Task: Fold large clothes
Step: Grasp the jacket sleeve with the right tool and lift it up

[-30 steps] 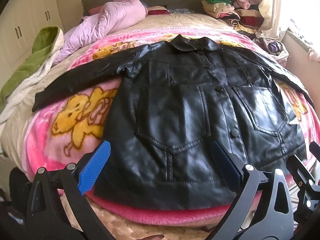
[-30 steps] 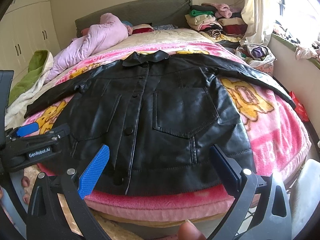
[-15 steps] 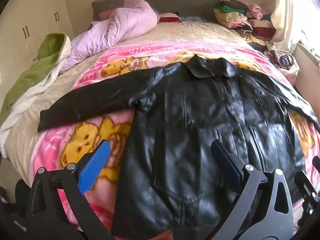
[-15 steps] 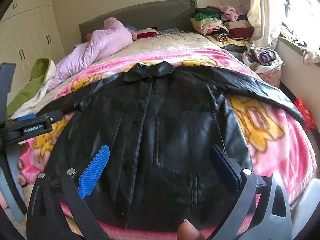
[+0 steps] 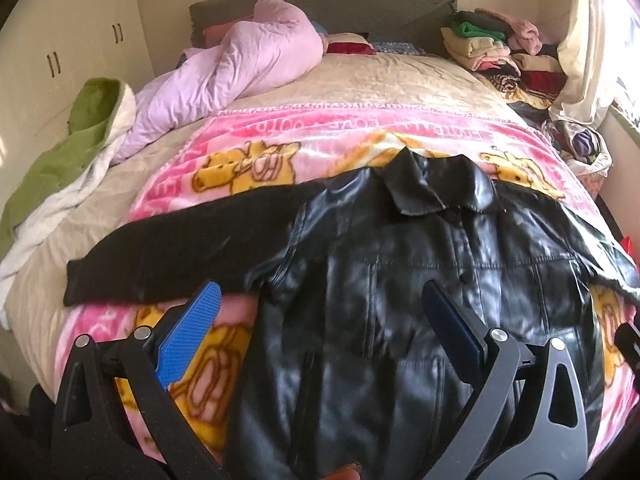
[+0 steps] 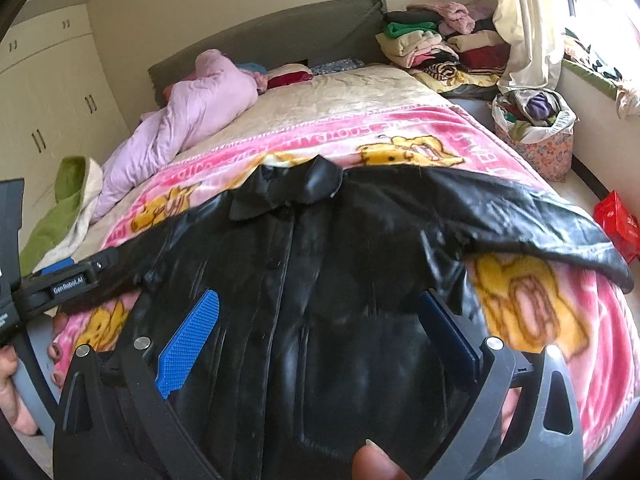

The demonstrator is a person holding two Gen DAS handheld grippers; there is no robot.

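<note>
A black leather jacket (image 5: pixel 400 280) lies flat, front up, on a pink cartoon blanket (image 5: pixel 320 132), sleeves spread to both sides and collar (image 5: pixel 432 184) toward the headboard. It also shows in the right wrist view (image 6: pixel 320 280). My left gripper (image 5: pixel 320 320) is open and empty above the jacket's left half, near the left sleeve (image 5: pixel 180 252). My right gripper (image 6: pixel 320 328) is open and empty above the jacket's right half, with the right sleeve (image 6: pixel 520 220) beyond it. The left gripper's body (image 6: pixel 60 280) shows at the left edge of the right wrist view.
A pink quilt (image 5: pixel 240 64) and a green-and-white blanket (image 5: pixel 68 148) lie at the bed's left. Folded clothes (image 6: pixel 440 44) are piled at the far right by the curtain. A floral basket (image 6: pixel 536 136) and a red box (image 6: pixel 616 220) sit on the floor at right.
Both grippers have moved forward over the jacket from its bottom hem toward its chest. Both stay open and empty. The jacket has not moved.
</note>
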